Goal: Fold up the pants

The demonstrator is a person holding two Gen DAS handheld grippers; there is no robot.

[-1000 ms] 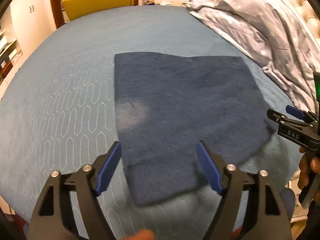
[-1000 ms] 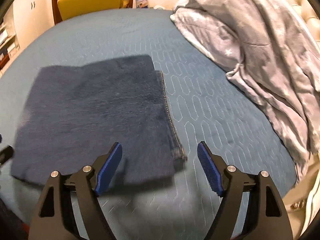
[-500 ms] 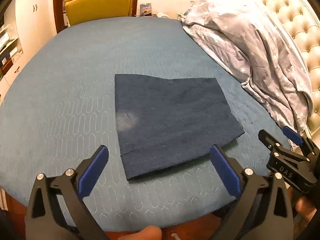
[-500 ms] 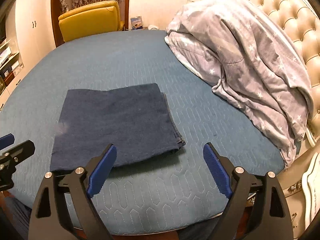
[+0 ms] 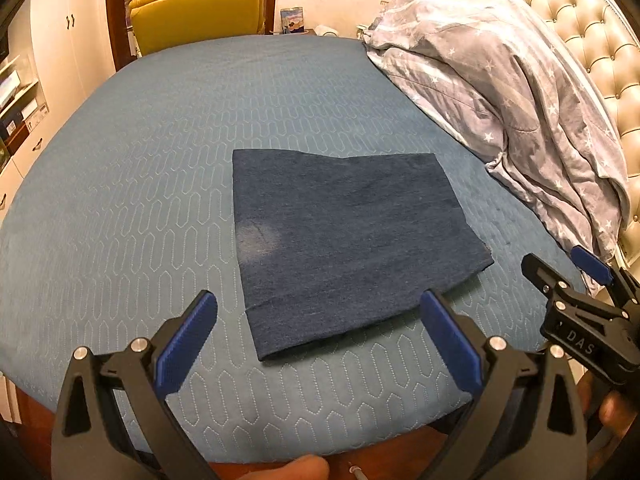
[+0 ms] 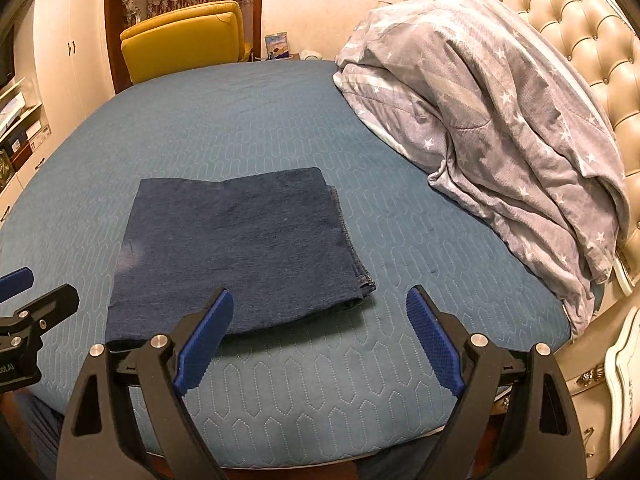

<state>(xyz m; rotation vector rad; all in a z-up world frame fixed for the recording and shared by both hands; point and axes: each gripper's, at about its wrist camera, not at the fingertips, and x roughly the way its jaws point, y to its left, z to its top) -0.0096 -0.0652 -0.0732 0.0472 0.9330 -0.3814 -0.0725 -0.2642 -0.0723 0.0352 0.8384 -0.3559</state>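
Inspection of my two tools finds both released and empty: my left gripper (image 5: 318,340) has its blue-padded jaws spread wide with nothing between them, and my right gripper (image 6: 320,340) stands the same. The dark blue denim pants (image 5: 348,248), folded into a compact flat rectangle, lie on the teal quilted bedspread (image 5: 140,200), near its front edge and apart from both tools. From the left wrist view the bundle sits at twelve o'clock just beyond my pads; from the right wrist view it lies toward eleven o'clock, its stacked hems showing along the right-hand side, which tells me several layers lie one over another. A pale worn patch marks the top layer at about nine o'clock on the bundle. I judge the folding complete or very nearly so: edges are roughly squared and no leg trails loose. I hold both tools back over the bed's edge, I judge, to avoid disturbing the stack. The crumpled grey star-print duvet (image 6: 500,120) lies at two o'clock against the cream tufted headboard (image 6: 580,32), well apart from the pants. A yellow upholstered chair (image 5: 200,8) stands beyond the bed at eleven o'clock.
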